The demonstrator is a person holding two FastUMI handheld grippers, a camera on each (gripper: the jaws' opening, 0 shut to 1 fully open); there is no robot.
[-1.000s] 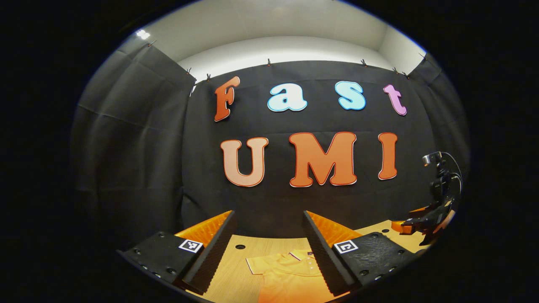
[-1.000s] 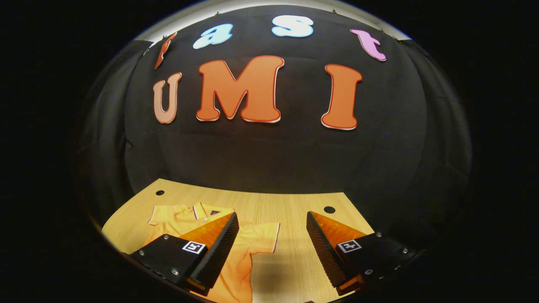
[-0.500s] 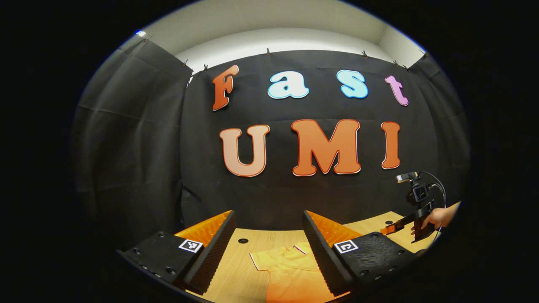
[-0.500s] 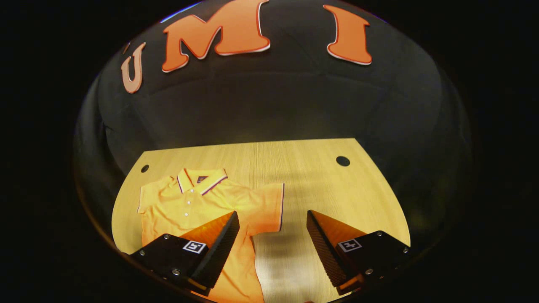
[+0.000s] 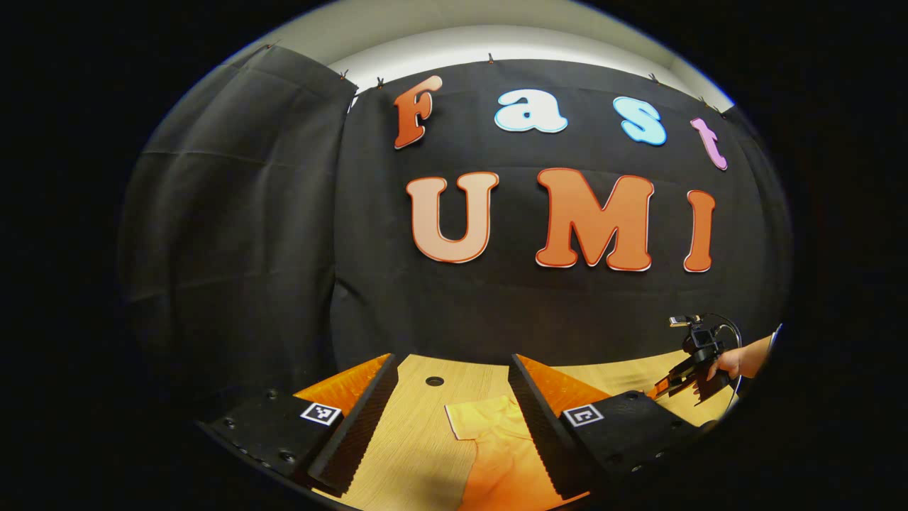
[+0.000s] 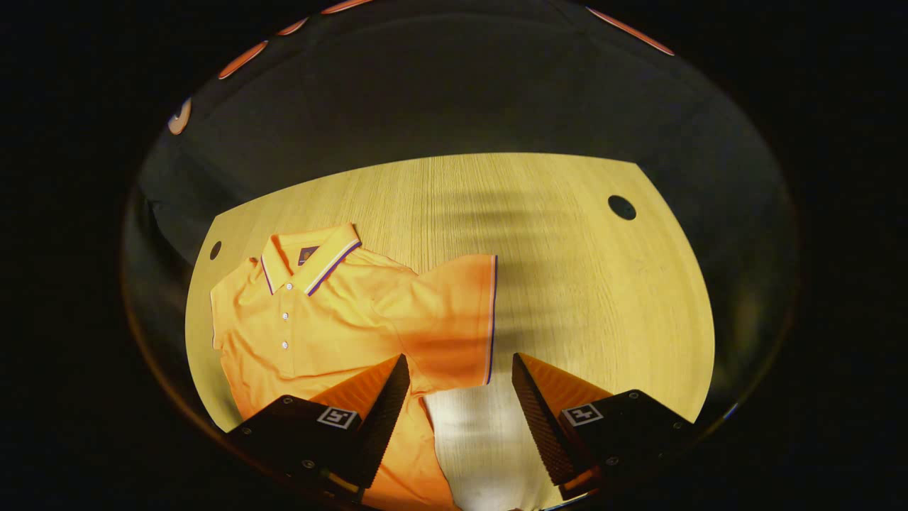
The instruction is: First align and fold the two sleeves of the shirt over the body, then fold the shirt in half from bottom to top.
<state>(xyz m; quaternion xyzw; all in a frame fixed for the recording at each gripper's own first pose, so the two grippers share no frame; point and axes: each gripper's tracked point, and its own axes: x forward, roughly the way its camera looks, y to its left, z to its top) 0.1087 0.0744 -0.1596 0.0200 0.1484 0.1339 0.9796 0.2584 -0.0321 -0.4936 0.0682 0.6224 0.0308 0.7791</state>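
Orange shirt (image 6: pixel 333 312), unfolded, lower left of the right gripper view, on a wooden table (image 6: pixel 567 284). Right gripper (image 6: pixel 457 397): jaws wide apart, empty, above one sleeve (image 6: pixel 454 319). Left gripper (image 5: pixel 450 419): likewise spread, holding nothing.

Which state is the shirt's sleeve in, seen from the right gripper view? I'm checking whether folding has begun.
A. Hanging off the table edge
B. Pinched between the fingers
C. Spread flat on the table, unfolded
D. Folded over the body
C: the sleeve of the shirt lies flat on the table, ahead of the open right gripper.
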